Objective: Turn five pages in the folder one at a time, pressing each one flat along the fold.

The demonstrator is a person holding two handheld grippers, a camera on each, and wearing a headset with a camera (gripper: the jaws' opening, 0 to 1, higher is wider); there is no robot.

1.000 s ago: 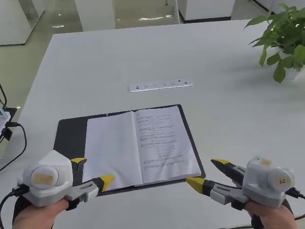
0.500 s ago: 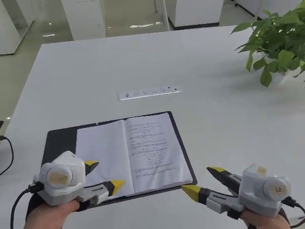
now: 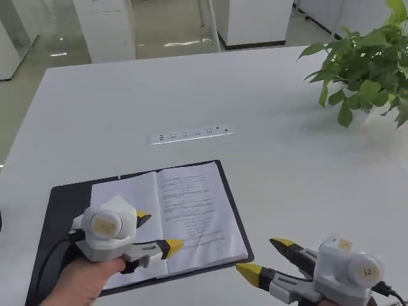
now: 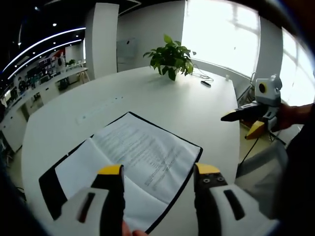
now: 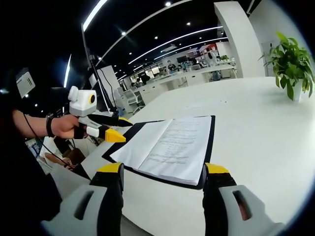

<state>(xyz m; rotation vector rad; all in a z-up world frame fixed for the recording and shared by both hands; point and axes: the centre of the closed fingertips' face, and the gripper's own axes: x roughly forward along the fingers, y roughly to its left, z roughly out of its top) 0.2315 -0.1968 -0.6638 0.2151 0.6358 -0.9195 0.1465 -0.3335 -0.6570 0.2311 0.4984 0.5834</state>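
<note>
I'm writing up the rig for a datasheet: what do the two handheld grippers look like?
The left gripper and right gripper are white, rounded shells with black jaws tipped yellow and a round cream disc on the side. A black cable trails from the left one.

Brings left gripper (image 3: 158, 231) in toward 2 o'clock, off the folder's (image 3: 64, 204) 7 o'clock corner and over the blank left page (image 3: 124, 194), lower yellow tip now nearly at the fold.

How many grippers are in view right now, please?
2: the left gripper over the open folder's near edge, the right gripper beside its near right corner.
</note>
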